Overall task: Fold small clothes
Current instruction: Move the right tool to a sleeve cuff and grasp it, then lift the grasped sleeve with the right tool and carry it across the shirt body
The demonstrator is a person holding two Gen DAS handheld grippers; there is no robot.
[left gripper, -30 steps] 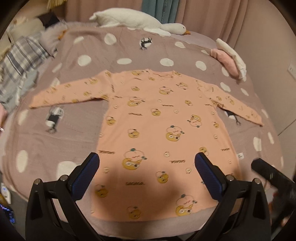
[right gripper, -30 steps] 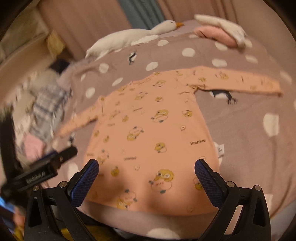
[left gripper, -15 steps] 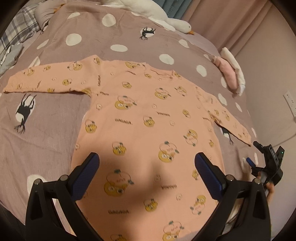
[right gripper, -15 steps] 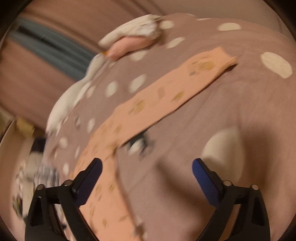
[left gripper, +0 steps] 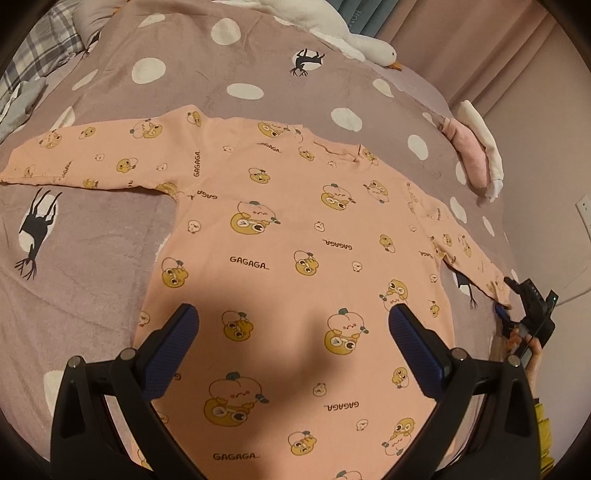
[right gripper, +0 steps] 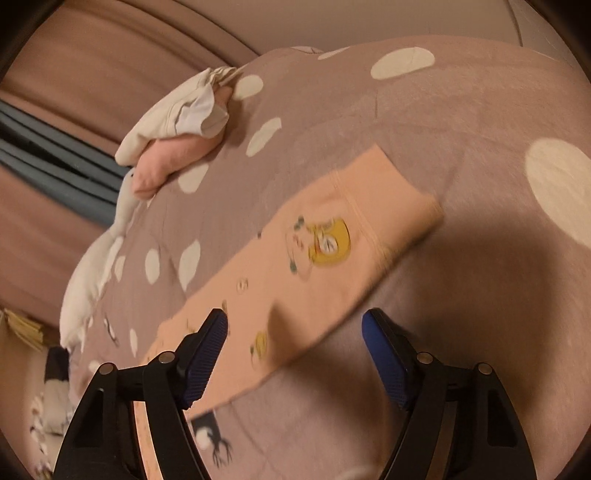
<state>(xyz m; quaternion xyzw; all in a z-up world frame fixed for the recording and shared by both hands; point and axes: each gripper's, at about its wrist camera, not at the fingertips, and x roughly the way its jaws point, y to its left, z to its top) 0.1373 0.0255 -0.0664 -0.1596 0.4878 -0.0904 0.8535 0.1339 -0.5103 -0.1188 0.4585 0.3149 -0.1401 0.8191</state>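
A peach long-sleeved top [left gripper: 295,240] with yellow cartoon prints lies flat and spread out on the bed, both sleeves stretched sideways. My left gripper [left gripper: 293,325] is open and empty, hovering above the lower body of the top. My right gripper [right gripper: 295,332] is open and empty, low over the end of the top's right sleeve [right gripper: 332,240], with the cuff just ahead of the jaws. The right gripper [left gripper: 532,314] also shows in the left wrist view at the sleeve's tip.
The bed has a mauve blanket [left gripper: 92,258] with white dots and deer prints. A folded pink and white pile [left gripper: 476,155] lies at the far right, seen too in the right wrist view [right gripper: 177,140]. A white goose plush [left gripper: 332,33] lies at the head. Plaid clothes [left gripper: 33,66] lie far left.
My left gripper has moved forward and lower over the top. My right gripper has swung out to the right and come down close to the right sleeve's cuff.
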